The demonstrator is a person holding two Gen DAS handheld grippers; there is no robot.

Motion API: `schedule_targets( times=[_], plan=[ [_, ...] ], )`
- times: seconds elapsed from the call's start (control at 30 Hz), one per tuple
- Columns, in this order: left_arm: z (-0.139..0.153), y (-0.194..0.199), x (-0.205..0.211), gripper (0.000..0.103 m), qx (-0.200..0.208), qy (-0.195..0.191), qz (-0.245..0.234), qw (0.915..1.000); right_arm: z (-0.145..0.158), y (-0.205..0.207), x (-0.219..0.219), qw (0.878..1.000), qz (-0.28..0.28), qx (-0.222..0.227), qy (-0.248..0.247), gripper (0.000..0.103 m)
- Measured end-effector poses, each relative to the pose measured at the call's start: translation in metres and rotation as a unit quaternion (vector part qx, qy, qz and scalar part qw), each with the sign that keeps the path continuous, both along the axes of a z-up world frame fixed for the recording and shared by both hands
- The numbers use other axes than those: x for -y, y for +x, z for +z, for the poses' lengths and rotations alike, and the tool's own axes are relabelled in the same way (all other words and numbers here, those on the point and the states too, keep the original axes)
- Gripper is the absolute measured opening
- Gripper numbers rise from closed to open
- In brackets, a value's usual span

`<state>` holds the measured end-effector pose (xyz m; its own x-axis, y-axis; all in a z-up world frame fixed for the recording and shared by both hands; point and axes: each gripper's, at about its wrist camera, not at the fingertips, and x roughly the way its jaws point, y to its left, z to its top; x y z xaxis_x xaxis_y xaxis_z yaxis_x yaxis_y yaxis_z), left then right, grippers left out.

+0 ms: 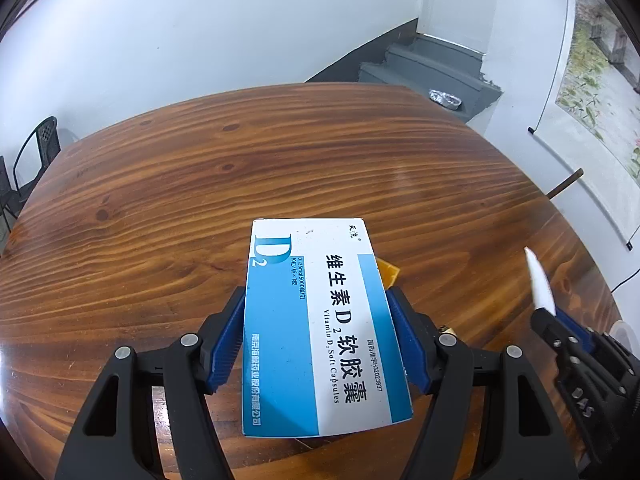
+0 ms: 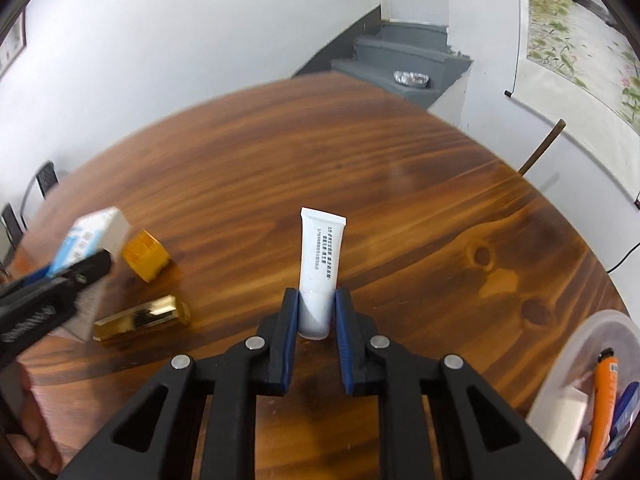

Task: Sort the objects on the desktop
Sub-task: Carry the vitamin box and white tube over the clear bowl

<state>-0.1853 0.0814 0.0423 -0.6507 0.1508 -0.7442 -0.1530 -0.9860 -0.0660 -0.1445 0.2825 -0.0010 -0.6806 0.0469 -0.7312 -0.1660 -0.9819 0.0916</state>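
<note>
Left claw [image 1: 316, 344] is clamped on the blue-white medicine box [image 1: 320, 320], box lifted above the wooden worktop [image 1: 240, 168], its long sides betw. the 2 pads. Right claw [image 2: 317, 304] is squeezed onto the white tube [image 2: 318, 268], cap end in the pads, crimped end pointing away. Clear tub [image 2: 592, 344] sits nr right edge.

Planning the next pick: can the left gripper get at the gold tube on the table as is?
Probably not yet. The left gripper is shut on the vitamin D box, so its jaws are occupied. The gold tube itself lies uncovered on the table close by.
</note>
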Motion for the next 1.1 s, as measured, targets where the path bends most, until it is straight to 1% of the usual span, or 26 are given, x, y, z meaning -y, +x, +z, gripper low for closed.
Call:
schedule_targets(
  times=[0.07, 0.2, 0.33, 0.47, 0.67, 0.8, 0.97, 1.1],
  plan=[
    [0.004, 0.002, -0.002, 0.071, -0.005, 0.002, -0.004, 1.0000, 0.006, 0.008, -0.002, 1.000, -0.003, -0.016, -0.010, 0.020],
    [0.010, 0.005, -0.005, 0.071, -0.009, 0.010, -0.011, 0.9999, 0.011, 0.018, -0.006, 0.999, -0.010, -0.032, -0.022, 0.020],
    [0.013, 0.009, -0.011, 0.071, -0.002, 0.026, -0.026, 0.9993, 0.015, 0.024, -0.006, 0.999, -0.018, -0.039, -0.027, 0.020],
    [0.016, 0.019, -0.023, 0.071, -0.008, 0.024, -0.044, 0.9987, 0.021, 0.039, -0.009, 0.998, -0.025, -0.045, -0.024, 0.020],
    [0.024, 0.045, -0.045, 0.071, -0.020, 0.024, -0.075, 0.9967, 0.028, 0.084, -0.017, 0.996, -0.034, -0.069, -0.042, 0.020],
    [0.027, 0.063, -0.064, 0.071, -0.008, 0.046, -0.112, 0.9926, 0.029, 0.121, -0.035, 0.994, -0.050, -0.079, -0.054, 0.020],
    [0.032, 0.094, -0.094, 0.071, -0.023, 0.033, -0.151, 0.9877, 0.033, 0.159, -0.068, 0.990, -0.086, -0.095, -0.062, 0.020],
    [0.033, 0.111, -0.115, 0.071, -0.024, 0.028, -0.178, 0.9834, 0.033, 0.179, -0.087, 0.987, -0.100, -0.101, -0.069, 0.020]
  ],
)
